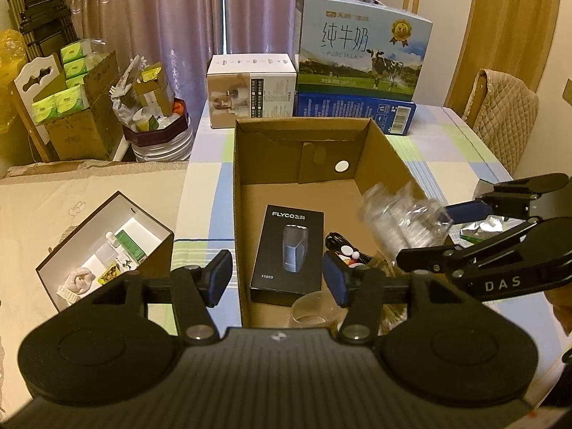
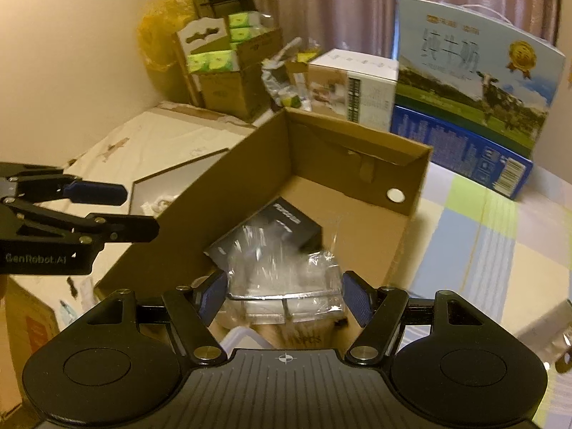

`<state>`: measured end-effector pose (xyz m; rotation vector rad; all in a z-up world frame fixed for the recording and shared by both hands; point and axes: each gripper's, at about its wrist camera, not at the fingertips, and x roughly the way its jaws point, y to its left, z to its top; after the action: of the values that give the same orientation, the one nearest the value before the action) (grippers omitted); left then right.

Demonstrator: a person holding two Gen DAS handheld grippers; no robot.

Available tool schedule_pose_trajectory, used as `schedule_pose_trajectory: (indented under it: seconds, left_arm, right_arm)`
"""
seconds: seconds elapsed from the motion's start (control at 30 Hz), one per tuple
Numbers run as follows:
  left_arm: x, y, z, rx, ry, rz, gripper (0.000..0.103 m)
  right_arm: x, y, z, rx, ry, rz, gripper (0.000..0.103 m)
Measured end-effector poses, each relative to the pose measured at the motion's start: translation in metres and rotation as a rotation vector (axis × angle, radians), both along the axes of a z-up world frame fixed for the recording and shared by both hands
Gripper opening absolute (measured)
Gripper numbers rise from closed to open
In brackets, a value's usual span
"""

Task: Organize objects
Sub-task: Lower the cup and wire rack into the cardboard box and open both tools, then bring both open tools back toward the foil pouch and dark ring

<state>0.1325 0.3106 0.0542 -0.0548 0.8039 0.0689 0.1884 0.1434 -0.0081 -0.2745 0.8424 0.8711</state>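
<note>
An open brown cardboard box stands on the checked tablecloth. Inside lie a black FLYCO shaver box, a black cable with small white and red items and a clear cup. My left gripper is open and empty over the box's near end. My right gripper has its jaws wide apart with a clear plastic package between them, blurred, over the box. The package also shows blurred in the left wrist view, beside my right gripper.
A white-lined open box with small items sits on the cream surface to the left. A white carton, a milk carton and a blue box stand behind. A padded chair is at right. A foil packet lies at right.
</note>
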Motion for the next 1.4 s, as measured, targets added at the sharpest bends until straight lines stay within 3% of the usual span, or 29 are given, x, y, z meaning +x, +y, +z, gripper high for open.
schedule_pose_trajectory:
  seconds: [0.43,0.77,1.07,1.4]
  left_arm:
    - [-0.012,-0.002,0.001,-0.012,0.0,0.012,0.051]
    - [-0.031,-0.021,0.014,-0.035,-0.016,0.013,0.056]
    - [-0.053,-0.055,0.03,-0.047,-0.048,-0.018,0.07]
    - [-0.071,-0.107,0.04,-0.073,-0.088,-0.083,0.09]
  right_arm:
    - [-0.002,-0.024,0.01,0.029,0.003,-0.054,0.068]
    - [-0.028,-0.064,0.025,0.043,0.013,-0.121,0.068]
    - [-0.062,-0.125,0.031,0.081,0.051,-0.231,0.068]
    - [-0.102,-0.21,0.037,0.09,0.027,-0.378,0.068]
